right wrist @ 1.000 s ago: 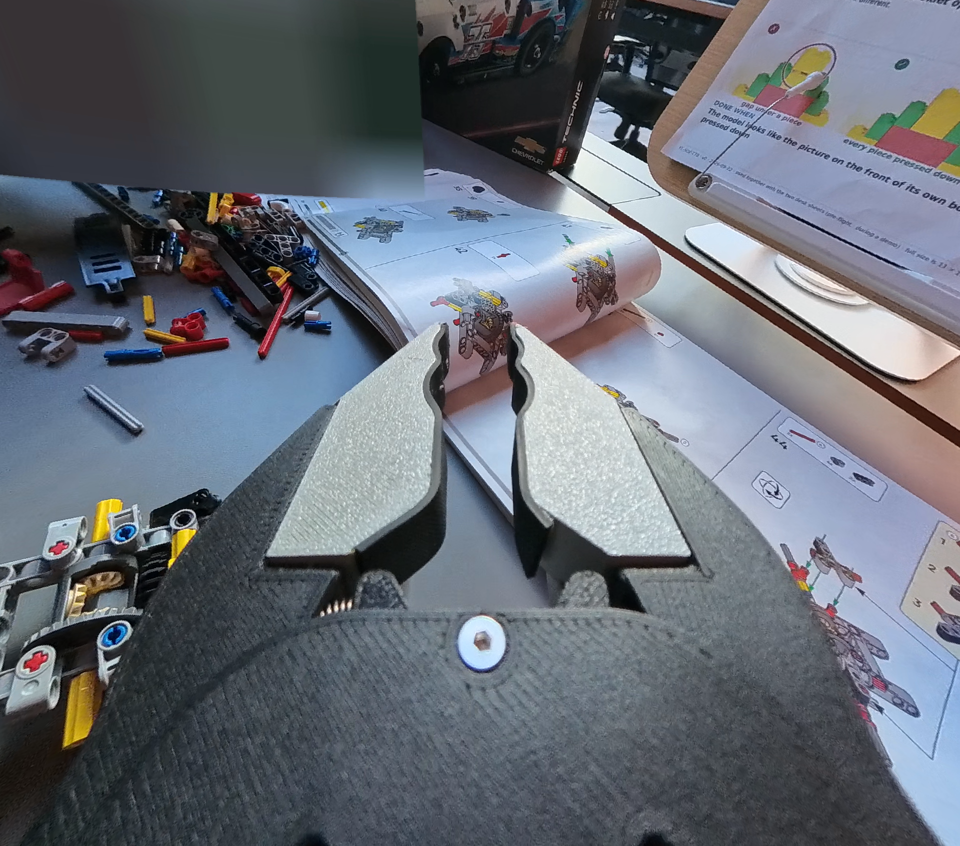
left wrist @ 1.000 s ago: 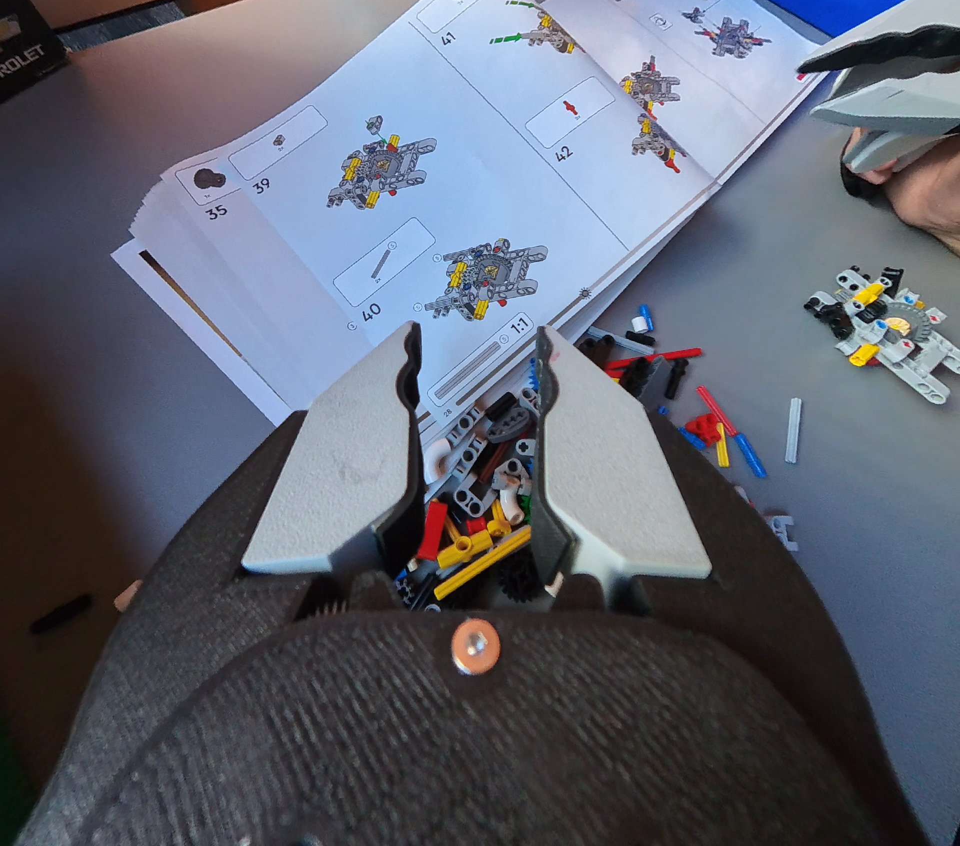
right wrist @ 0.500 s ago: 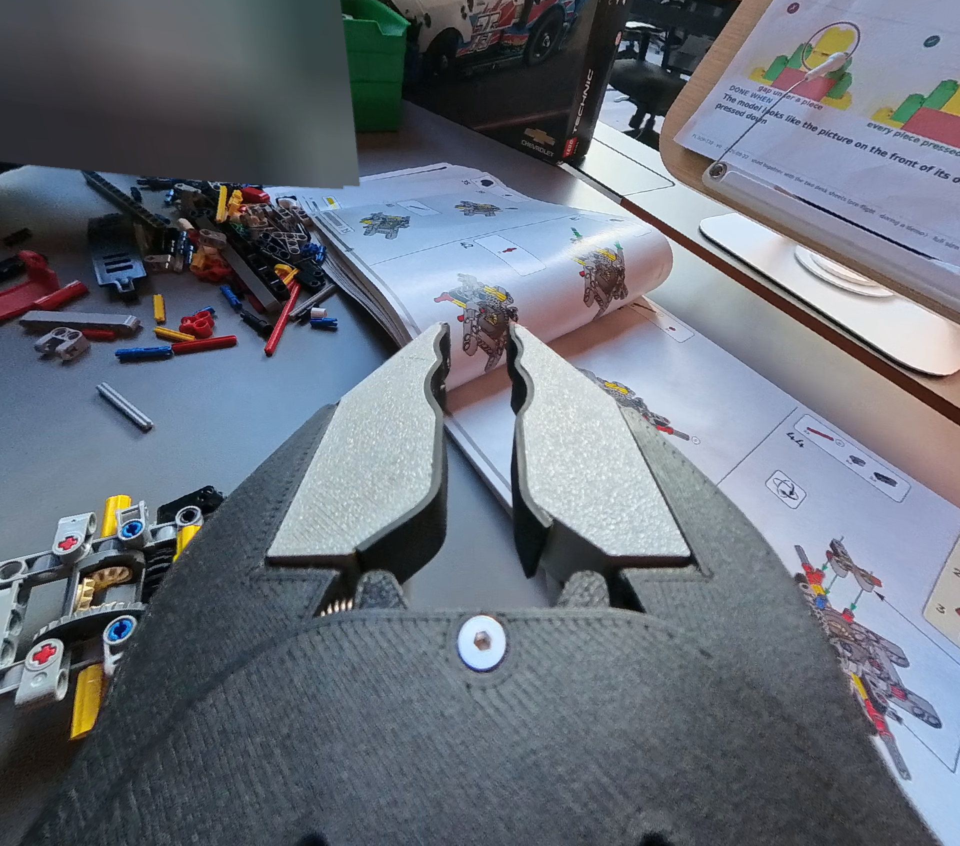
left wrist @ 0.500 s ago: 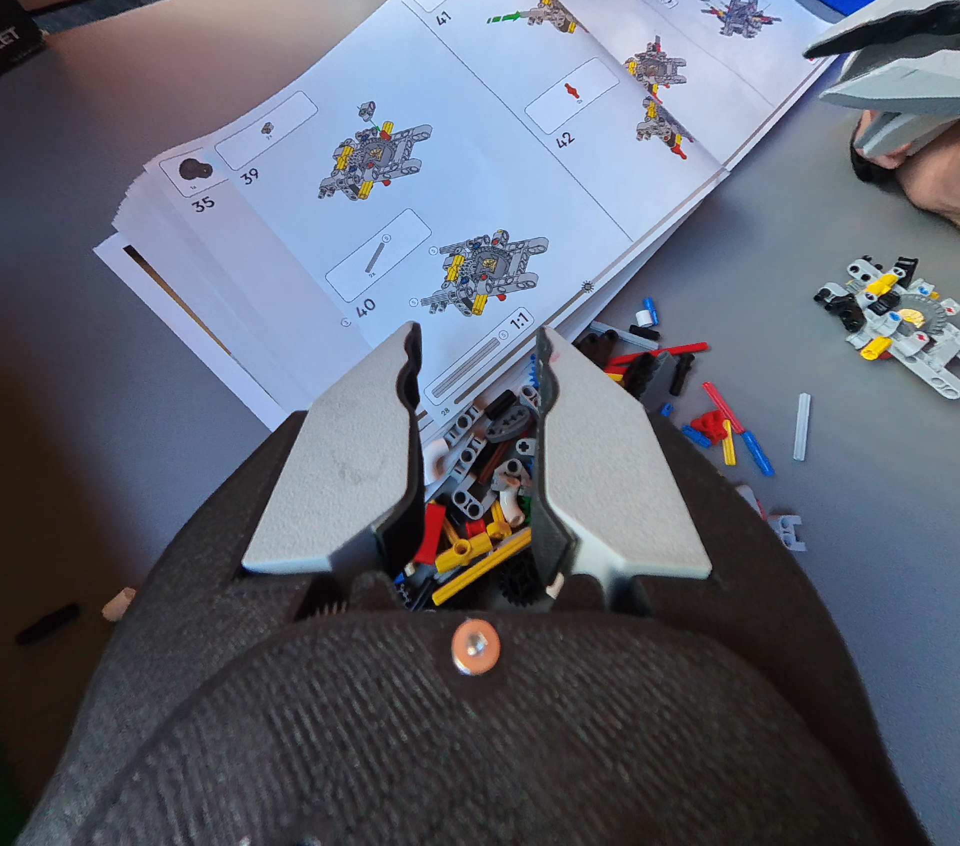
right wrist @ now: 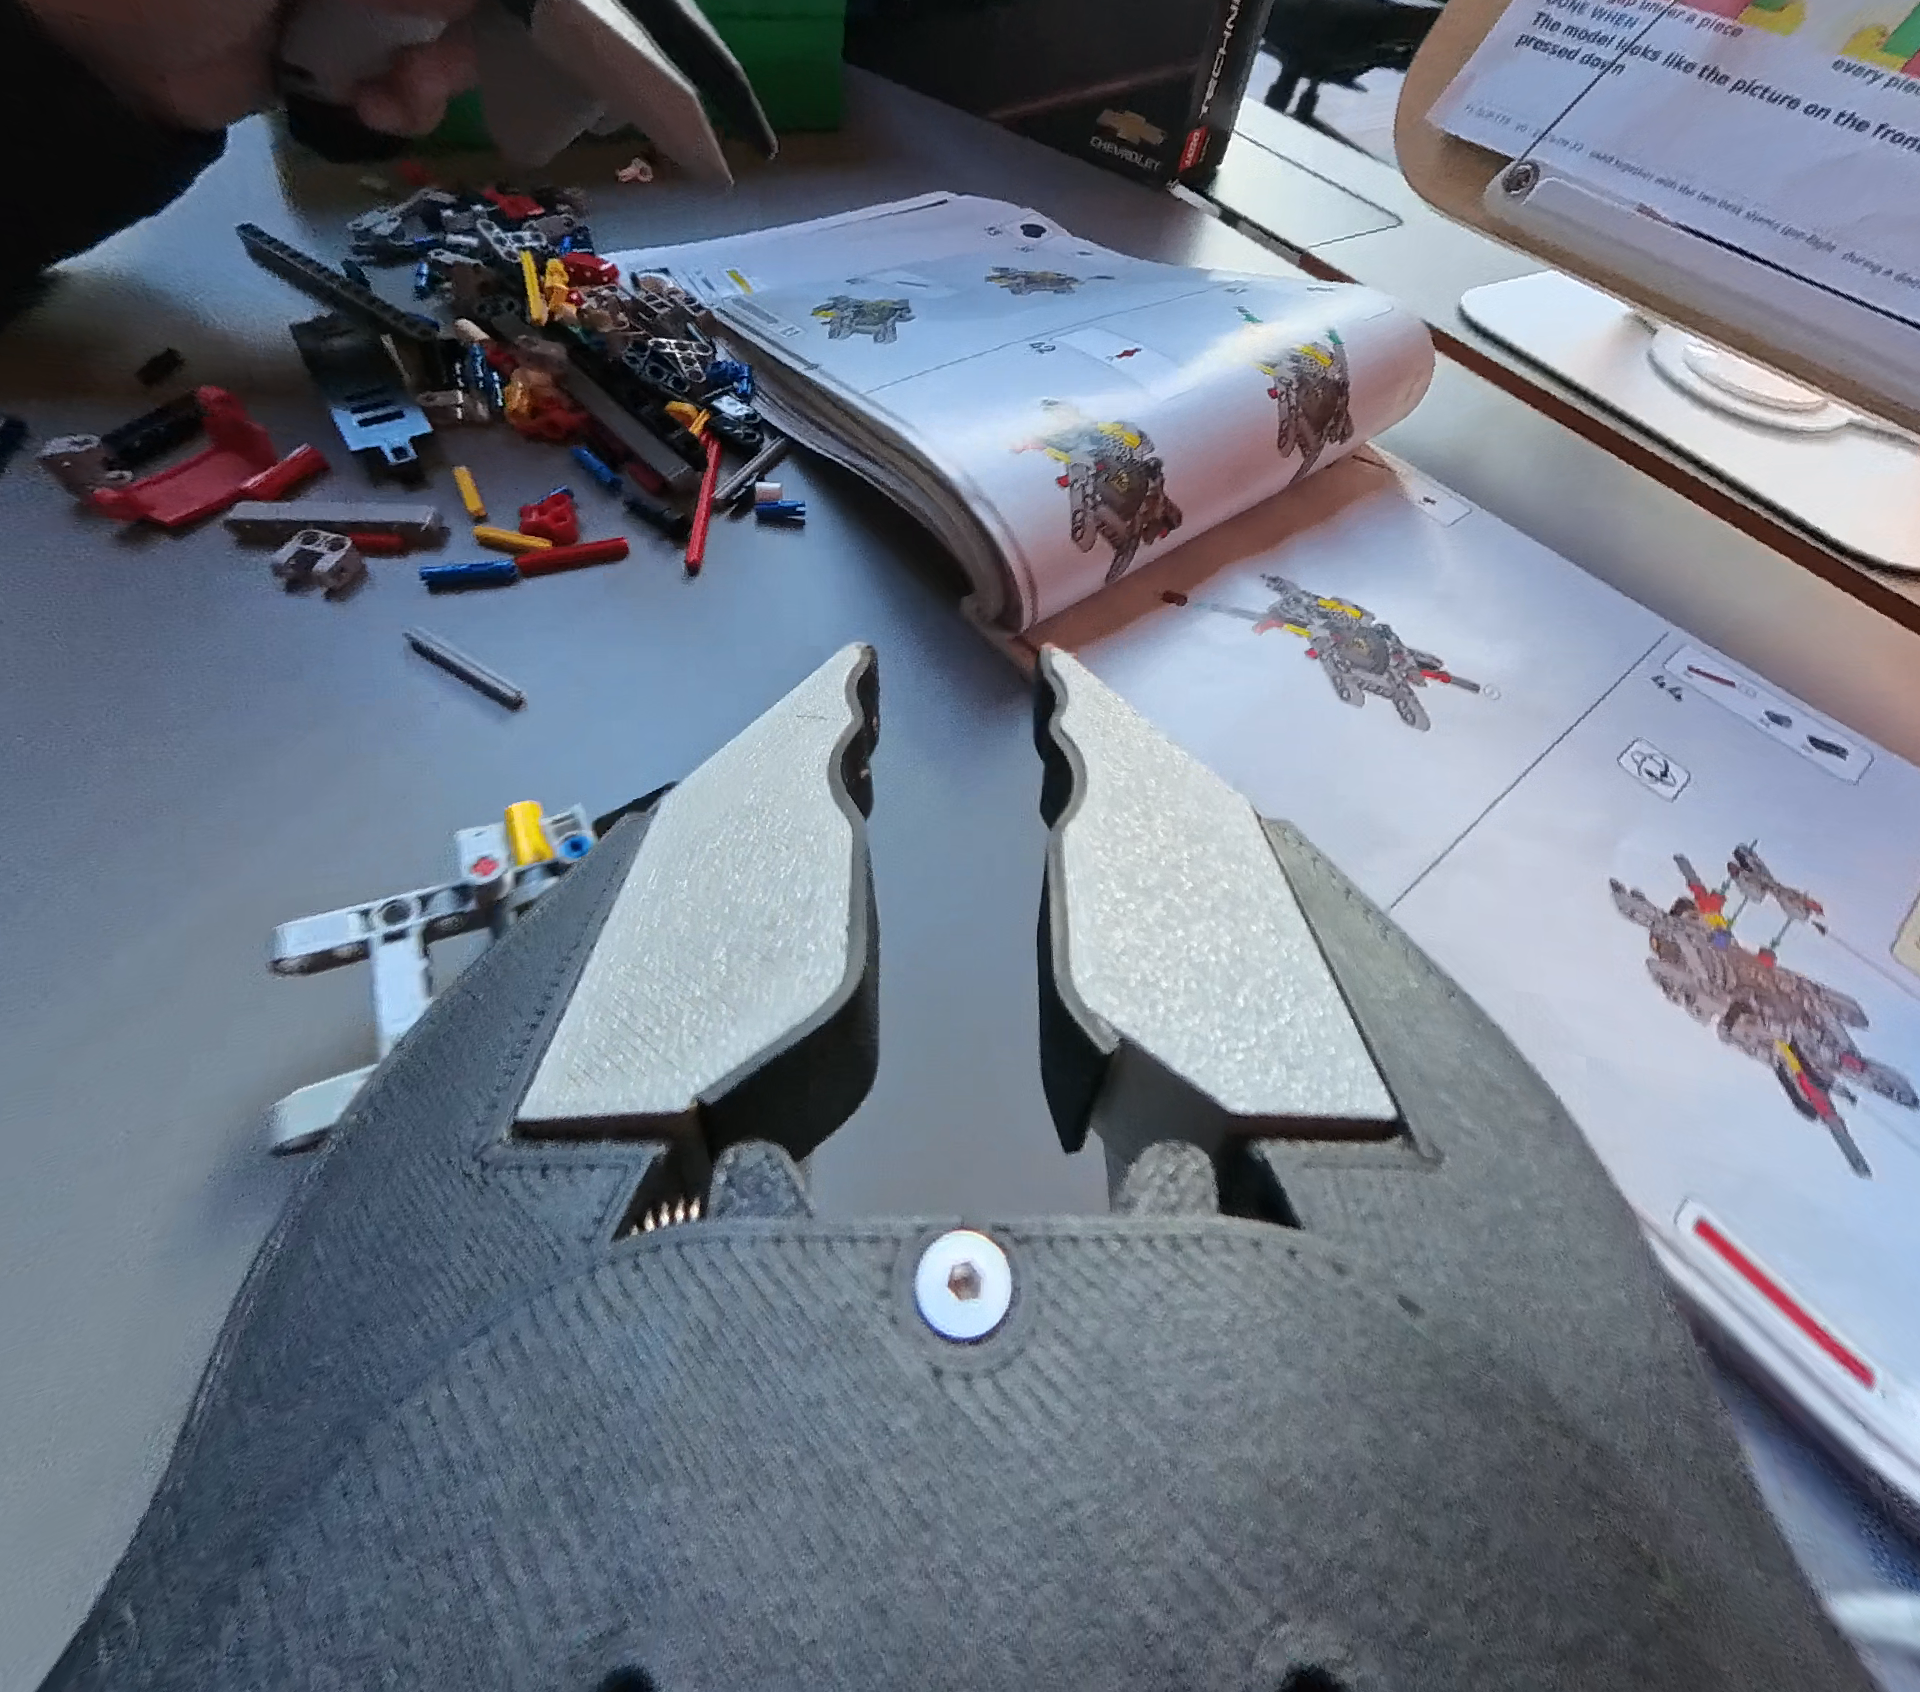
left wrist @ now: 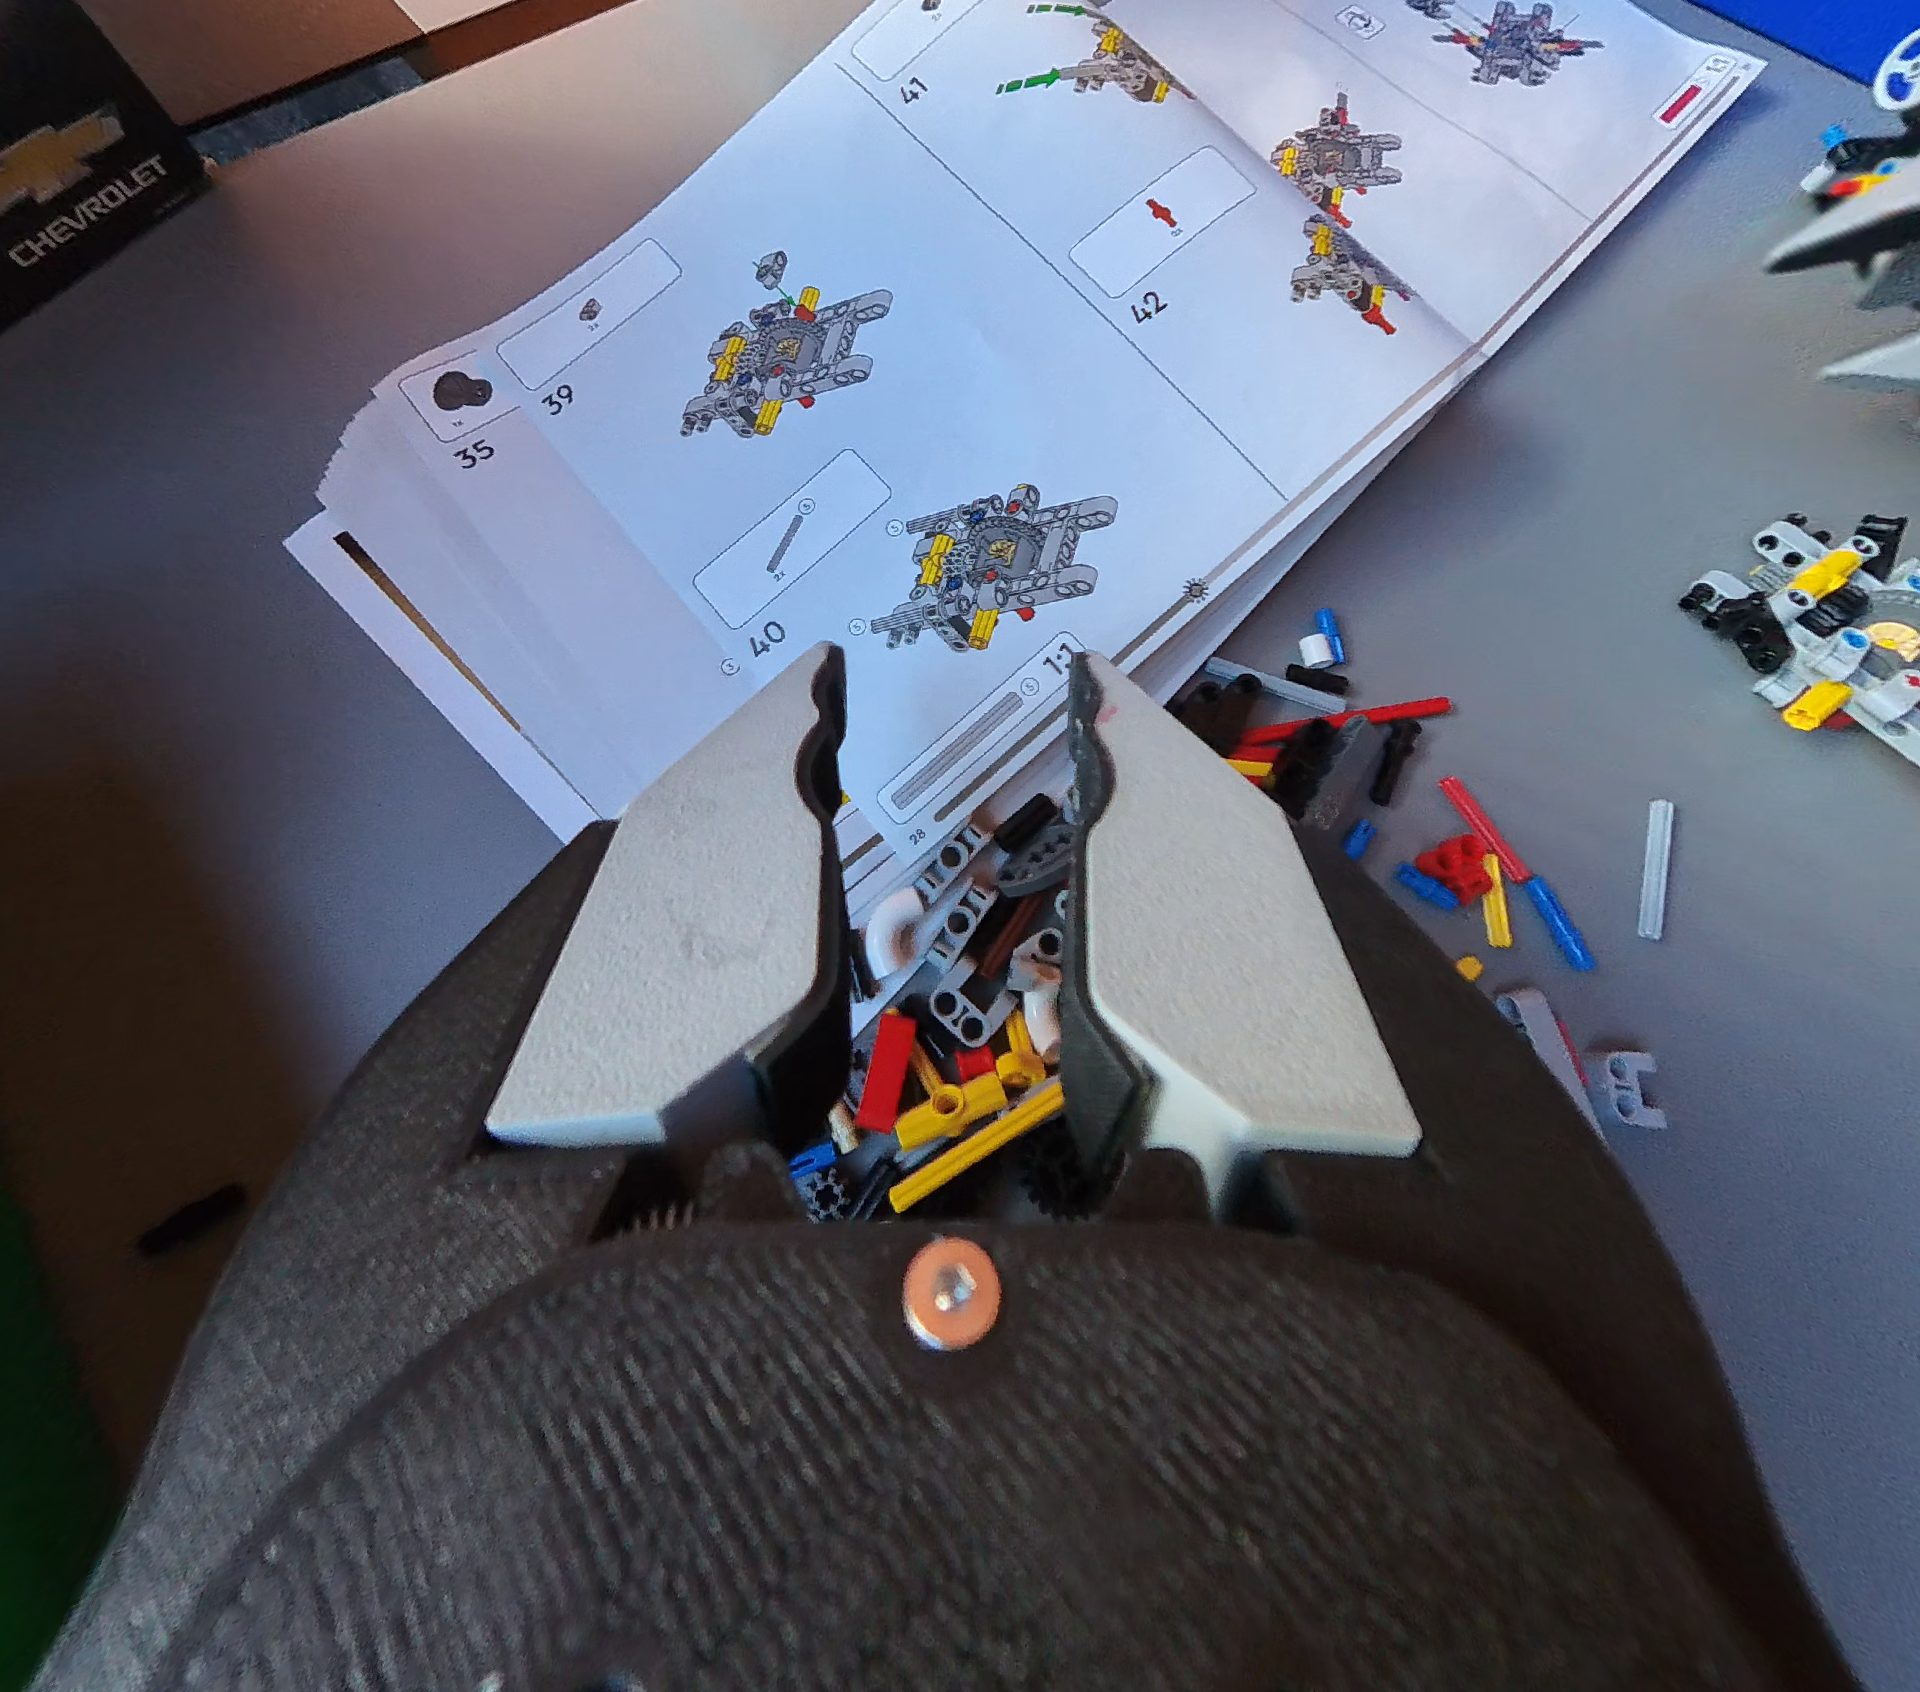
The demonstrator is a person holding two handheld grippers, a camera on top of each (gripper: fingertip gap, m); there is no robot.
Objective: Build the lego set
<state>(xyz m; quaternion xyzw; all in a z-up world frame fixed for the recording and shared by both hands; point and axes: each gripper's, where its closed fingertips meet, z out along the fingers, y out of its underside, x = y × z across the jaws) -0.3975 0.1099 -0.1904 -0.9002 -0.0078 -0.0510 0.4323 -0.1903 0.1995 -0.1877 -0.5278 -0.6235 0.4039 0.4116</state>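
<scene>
Both tools, left tool (left wrist: 951, 676) and right tool (right wrist: 954, 676), are released, grasping nothing; I see the grey-and-yellow brick assembly (left wrist: 1829, 634) partly built, and the multicoloured pile of loose plastic pieces (right wrist: 540, 354) remains.

Wrist views, facing shared booklet (left wrist: 935, 271)

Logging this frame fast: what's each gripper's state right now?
Left gripper: open, holding nothing, over the loose brick pieces.
Right gripper: open, empty, above bare table beside the instruction booklet.

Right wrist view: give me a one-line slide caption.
Open, empty right gripper hovers over grey table beside the open instruction booklet, loose building pieces scattered beyond.
</scene>
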